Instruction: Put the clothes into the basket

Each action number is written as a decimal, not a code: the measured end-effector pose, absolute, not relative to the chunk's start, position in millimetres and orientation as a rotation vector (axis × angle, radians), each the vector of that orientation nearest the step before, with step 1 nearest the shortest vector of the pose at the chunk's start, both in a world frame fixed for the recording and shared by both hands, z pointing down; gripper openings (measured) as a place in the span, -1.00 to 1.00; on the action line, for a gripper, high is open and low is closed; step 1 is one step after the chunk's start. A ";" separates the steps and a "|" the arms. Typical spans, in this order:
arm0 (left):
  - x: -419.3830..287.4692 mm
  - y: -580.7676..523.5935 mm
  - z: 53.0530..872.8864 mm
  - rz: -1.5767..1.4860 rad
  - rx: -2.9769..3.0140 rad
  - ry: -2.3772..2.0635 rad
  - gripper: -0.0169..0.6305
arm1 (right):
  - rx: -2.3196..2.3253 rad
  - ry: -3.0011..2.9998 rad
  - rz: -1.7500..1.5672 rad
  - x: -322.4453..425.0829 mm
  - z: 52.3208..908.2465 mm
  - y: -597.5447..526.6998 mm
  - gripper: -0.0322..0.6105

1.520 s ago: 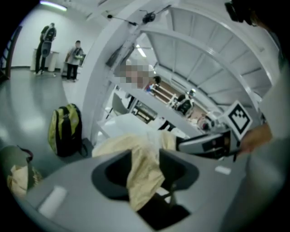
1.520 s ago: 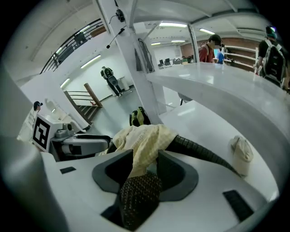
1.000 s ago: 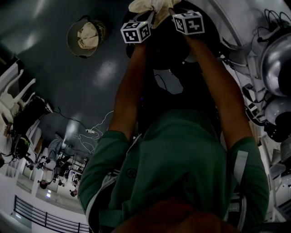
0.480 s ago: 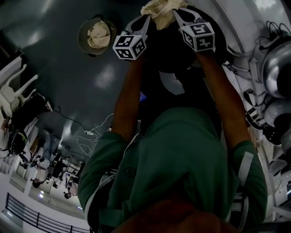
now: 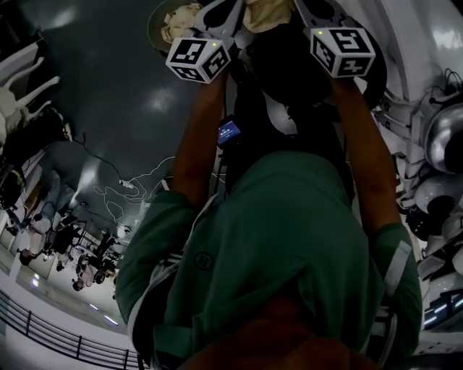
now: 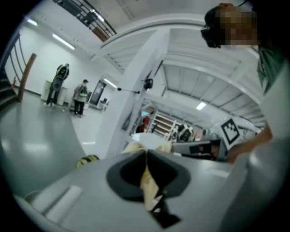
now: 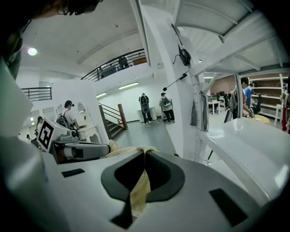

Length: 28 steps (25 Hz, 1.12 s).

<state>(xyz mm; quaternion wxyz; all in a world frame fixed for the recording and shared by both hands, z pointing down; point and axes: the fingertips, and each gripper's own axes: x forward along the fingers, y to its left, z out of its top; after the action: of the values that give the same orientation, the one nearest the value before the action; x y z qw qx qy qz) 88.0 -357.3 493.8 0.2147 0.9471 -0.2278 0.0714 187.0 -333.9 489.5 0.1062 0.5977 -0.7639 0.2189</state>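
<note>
cloth [image 5: 264,14] pinched in L tool [image 6: 146,153] & R tool [image 7: 144,151] | basket [image 5: 156,32] prob. just beyond

"Did the head view take in the whole cloth [image 5: 269,14]?"
"No, its top edge cut off the cloth and part of the basket [image 5: 154,30]."
"And nearer in?"
"The left tool [image 6: 146,153] and the right tool [image 7: 145,151] each showed one thin strip. The rest lay hidden behind their jaws. The distant people [image 7: 144,108] were too small to make out."

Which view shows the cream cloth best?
Right gripper view: the cream cloth is sharp, pinched by the shut right tool. Left gripper view shows a blurrier pinch; head view crops it at the top edge.
</note>
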 end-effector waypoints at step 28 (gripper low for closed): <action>-185.9 -466.4 441.3 0.157 2.592 -1.085 -0.90 | 1.308 -2.509 0.531 -80.7 448.6 -476.7 -0.87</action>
<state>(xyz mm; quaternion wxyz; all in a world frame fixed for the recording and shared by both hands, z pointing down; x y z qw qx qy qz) -185.9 -466.4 441.3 0.1629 0.9087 -0.3803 0.0551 -80.7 -476.7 448.6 0.1309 0.4504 -0.8641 0.1828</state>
